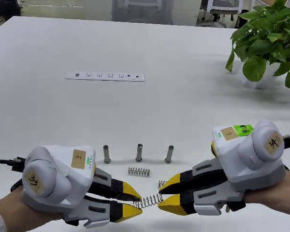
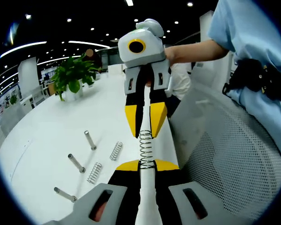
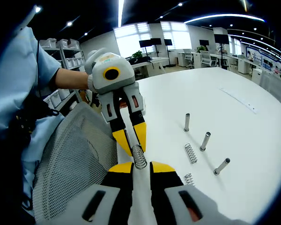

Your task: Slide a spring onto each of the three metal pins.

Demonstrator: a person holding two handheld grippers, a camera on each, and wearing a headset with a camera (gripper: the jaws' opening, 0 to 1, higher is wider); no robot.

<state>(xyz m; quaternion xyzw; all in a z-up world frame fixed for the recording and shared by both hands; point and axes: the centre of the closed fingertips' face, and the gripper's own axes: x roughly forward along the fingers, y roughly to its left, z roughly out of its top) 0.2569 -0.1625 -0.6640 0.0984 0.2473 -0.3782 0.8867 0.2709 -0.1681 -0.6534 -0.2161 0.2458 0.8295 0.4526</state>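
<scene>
Spring (image 1: 148, 199) ends hidden btwn tips of left tool (image 1: 138, 203), right tool (image 1: 160, 198).

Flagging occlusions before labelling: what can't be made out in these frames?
Head view: ends of the bridging spring are hidden inside the left claw and right claw; which one clamps is unclear.
Head view: a loose spring is partly behind the right claw.
Head view: the plant is cut by the right edge.

Open tabletop (image 1: 135, 111) between pins (image 1: 139, 152) and power strip (image 1: 105, 76)
</scene>
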